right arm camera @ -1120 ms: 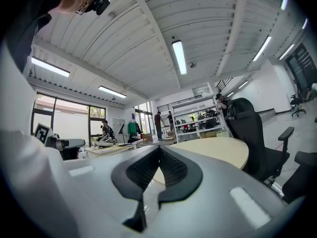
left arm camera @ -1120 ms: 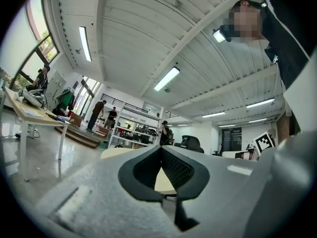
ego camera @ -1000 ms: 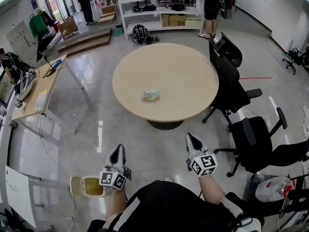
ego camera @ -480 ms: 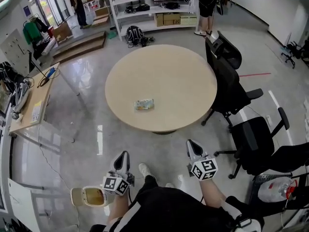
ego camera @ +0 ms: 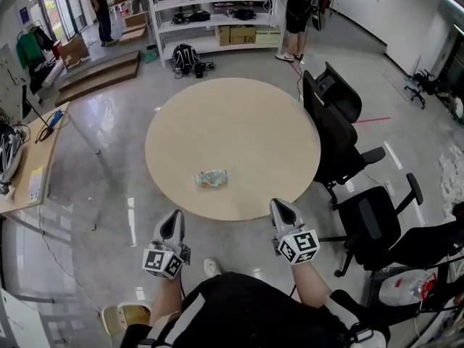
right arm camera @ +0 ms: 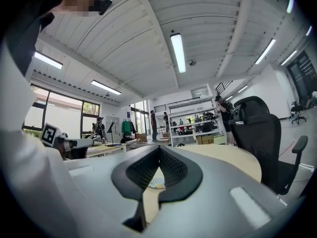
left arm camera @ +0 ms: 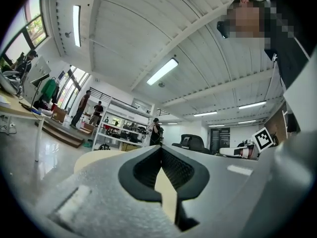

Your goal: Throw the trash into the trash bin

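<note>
A crumpled pale wrapper lies on the round beige table, near its front edge. Both grippers point level at the table's near rim. My left gripper is short of the rim, left of the wrapper, its jaws shut and empty. My right gripper reaches the rim to the wrapper's right, shut with nothing in it. The left gripper view shows the left gripper with tips meeting over the tabletop. In the right gripper view, the wrapper shows through the gap behind the right gripper. A cream trash bin stands on the floor behind, lower left.
Two black office chairs stand at the table's right. A wooden desk is at the left, shelves and people at the back. A water jug sits at the lower right.
The person has walked up to the table, so both grippers have come forward to its near edge. The trash bin has dropped back to the lower left. Both jaws stayed shut.
</note>
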`<state>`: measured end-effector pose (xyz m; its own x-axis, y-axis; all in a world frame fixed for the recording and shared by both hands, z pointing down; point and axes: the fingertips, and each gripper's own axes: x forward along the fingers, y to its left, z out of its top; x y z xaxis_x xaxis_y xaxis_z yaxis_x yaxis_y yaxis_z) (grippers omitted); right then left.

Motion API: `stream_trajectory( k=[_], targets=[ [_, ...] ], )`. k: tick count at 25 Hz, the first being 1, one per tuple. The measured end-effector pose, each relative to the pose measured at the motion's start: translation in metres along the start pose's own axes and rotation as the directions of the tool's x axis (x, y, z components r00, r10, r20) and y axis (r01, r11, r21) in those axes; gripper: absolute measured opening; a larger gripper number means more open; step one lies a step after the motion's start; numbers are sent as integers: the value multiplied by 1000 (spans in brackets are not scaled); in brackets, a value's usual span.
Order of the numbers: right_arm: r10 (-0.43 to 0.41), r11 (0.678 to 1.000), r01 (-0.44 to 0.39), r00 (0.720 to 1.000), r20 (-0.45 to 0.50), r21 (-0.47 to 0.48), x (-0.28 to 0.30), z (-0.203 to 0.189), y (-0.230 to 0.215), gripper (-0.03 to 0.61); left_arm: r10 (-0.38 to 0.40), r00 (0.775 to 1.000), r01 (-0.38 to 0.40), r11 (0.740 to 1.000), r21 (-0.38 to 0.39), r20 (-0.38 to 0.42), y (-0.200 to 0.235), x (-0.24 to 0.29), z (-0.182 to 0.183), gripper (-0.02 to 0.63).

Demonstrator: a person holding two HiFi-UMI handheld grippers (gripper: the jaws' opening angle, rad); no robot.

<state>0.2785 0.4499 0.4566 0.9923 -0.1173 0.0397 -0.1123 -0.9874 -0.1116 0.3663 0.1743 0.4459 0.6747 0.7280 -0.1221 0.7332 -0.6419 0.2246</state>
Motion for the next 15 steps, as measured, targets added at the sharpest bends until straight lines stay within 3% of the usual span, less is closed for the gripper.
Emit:
stream_trajectory(
  k=[6,15],
  targets=[
    [41,999,-42,999,-33,-30,61,-7,24,6,-15,1000,15,1000,-16,6,45,21,-1,0],
    [83,995,-86,995,-57,-49,136,-12,60,6,24,1000,-25,1000,-16,-15,118,9,-1,0]
  ],
)
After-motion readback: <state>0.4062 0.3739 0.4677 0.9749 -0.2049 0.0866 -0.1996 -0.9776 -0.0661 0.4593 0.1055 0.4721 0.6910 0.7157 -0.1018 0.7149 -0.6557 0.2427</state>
